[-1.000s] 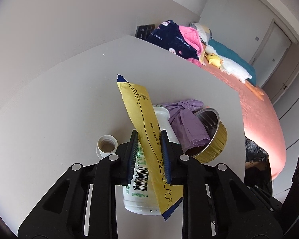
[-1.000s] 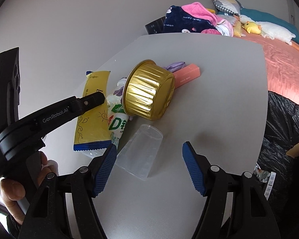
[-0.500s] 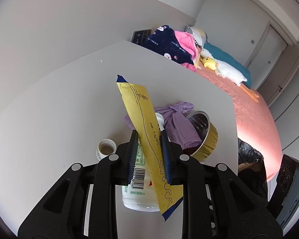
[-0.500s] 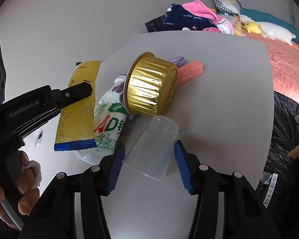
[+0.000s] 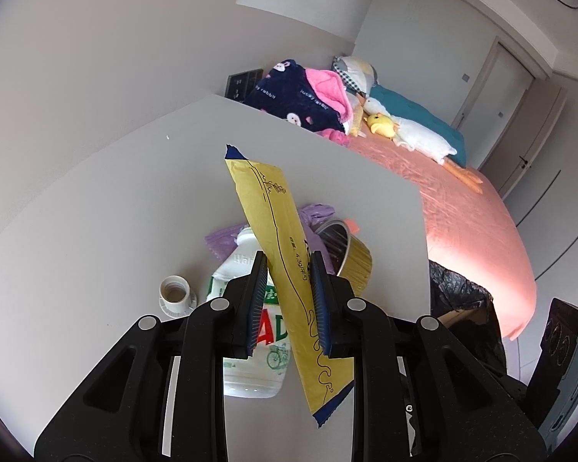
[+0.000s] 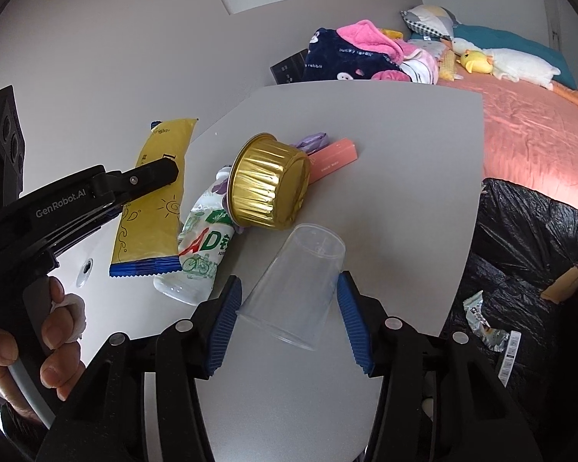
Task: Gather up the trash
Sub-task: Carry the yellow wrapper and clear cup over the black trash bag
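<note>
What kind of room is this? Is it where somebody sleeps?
Most likely a bedroom. A bed with a pink cover stands right beside the white table, with pillows and a stuffed goose toy lying on it.

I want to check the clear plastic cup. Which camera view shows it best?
The right wrist view: the clear plastic cup lies on its side between the right gripper pads, fully visible. The left wrist view does not show it.
</note>
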### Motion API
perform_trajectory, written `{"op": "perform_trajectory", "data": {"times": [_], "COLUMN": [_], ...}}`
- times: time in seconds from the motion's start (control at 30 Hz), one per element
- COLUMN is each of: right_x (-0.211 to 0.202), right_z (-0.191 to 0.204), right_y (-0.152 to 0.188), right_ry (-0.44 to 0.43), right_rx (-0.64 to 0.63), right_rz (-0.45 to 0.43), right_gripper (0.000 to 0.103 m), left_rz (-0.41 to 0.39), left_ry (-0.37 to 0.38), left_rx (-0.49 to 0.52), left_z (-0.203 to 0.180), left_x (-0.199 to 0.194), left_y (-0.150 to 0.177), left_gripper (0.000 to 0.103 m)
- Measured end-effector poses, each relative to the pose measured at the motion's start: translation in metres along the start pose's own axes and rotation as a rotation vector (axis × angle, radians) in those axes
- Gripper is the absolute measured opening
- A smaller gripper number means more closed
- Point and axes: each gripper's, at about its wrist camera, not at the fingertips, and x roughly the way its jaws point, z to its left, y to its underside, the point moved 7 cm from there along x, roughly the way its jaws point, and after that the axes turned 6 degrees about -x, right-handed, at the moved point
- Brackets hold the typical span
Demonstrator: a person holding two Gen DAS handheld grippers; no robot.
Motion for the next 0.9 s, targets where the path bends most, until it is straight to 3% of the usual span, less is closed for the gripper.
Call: {"op": "perform_trajectory", "data": {"times": [0.9], "right_x": [-0.069], "right_z": [-0.074], "right_y": [0.01], "right_ry": [0.113], "right_rx": [0.076], "right_rz": [-0.1], "right_gripper": [0.053], "left_rz": [0.044], "left_ry": [0.127], "left_rx": [0.122], "left_z": [-0.097], "left_x": [0.002], "left_y": [0.028], "left_gripper": [0.022]}}
